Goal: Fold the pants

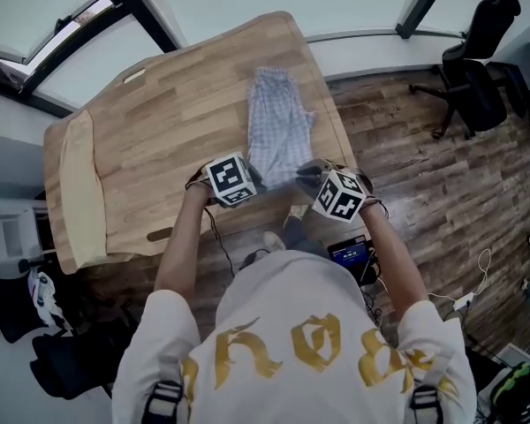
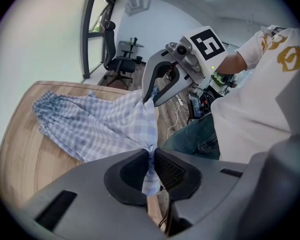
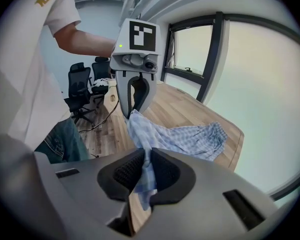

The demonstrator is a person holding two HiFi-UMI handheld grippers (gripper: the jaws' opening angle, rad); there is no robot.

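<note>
The pants are blue-and-white checked cloth, lying lengthwise on the wooden table near its right edge, with their near end lifted. My left gripper is shut on one corner of that near end. My right gripper is shut on the other corner. Both are raised at the table's near edge, close together, and the cloth hangs stretched between them. In the left gripper view the far end of the pants still rests on the table. The right gripper view shows it too.
A pale board or cushion lies along the table's left end. Black office chairs stand on the wood floor at the right. Cables and a small screen device lie on the floor by the person's feet. Windows run behind the table.
</note>
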